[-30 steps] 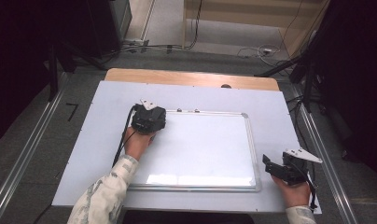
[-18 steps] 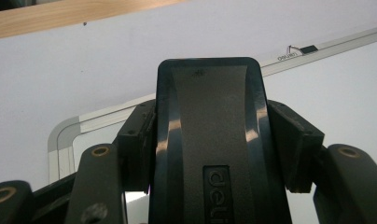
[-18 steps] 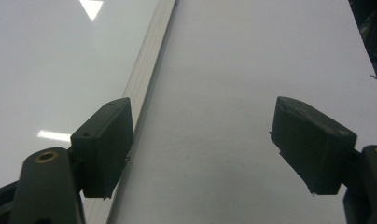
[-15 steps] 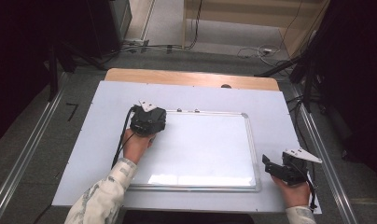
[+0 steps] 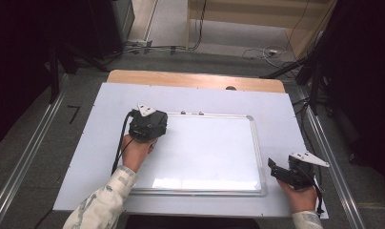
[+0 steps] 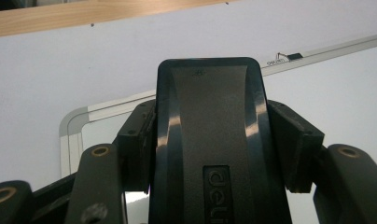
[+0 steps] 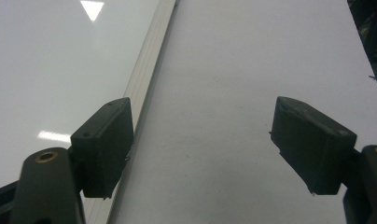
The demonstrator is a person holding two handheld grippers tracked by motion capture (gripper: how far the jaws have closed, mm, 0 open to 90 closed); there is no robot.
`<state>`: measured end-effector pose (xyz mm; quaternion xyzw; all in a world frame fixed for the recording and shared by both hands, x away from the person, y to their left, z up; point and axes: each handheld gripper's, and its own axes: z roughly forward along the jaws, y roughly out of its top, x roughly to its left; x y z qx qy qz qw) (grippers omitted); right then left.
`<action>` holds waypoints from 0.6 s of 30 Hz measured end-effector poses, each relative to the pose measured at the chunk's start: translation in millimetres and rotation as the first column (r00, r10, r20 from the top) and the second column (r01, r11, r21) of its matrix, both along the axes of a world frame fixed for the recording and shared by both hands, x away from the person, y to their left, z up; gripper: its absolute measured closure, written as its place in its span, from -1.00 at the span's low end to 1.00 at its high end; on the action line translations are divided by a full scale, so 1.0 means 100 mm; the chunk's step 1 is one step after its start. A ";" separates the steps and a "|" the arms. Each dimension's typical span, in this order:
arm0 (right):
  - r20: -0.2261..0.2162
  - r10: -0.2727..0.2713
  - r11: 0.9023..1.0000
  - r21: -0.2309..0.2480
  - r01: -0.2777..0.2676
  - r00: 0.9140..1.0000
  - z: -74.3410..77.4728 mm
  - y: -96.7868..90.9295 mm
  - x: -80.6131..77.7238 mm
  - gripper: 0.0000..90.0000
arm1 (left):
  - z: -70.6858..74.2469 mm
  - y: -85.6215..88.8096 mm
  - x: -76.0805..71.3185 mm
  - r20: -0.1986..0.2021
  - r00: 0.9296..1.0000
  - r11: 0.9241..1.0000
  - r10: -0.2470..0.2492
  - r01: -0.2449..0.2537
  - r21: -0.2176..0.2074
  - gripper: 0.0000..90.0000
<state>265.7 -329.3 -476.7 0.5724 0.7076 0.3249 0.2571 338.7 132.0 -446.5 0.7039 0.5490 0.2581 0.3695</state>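
**Eraser gripped over the whiteboard's corner**

The left gripper (image 5: pixel 148 125) has its jaws clamped tight on a black plastic whiteboard eraser (image 6: pixel 210 140), one pad pressing on each of its long sides. The eraser sits over the far left corner of the white, silver-framed whiteboard (image 5: pixel 205 152), which lies flat on the pale sheet-covered table (image 5: pixel 100 114). In the left gripper view the board's rounded corner (image 6: pixel 74 121) shows just behind the eraser.

The right gripper (image 5: pixel 290 172) rests on the table just beside the board's near right corner, apart from the frame. Its jaws stand wide open with nothing between them; the board's metal edge (image 7: pixel 144 88) runs past its left pad (image 7: pixel 105 144).
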 end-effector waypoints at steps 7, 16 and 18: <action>0.007 0.000 1.000 0.009 0.000 1.000 0.01 -0.01 0.00 -0.56 | 0.00 0.04 -0.06 -0.002 1.000 0.999 0.020 -0.020 -0.027 -0.09; 0.011 0.008 1.000 0.016 -0.008 1.000 0.03 -0.01 0.00 -0.56 | 0.01 0.15 -0.20 -0.002 0.998 0.997 0.065 -0.065 -0.042 -0.09; 0.012 0.008 1.000 0.017 -0.008 1.000 0.03 -0.01 0.00 -0.56 | 0.01 0.17 -0.23 -0.001 0.997 0.995 0.079 -0.079 -0.053 -0.10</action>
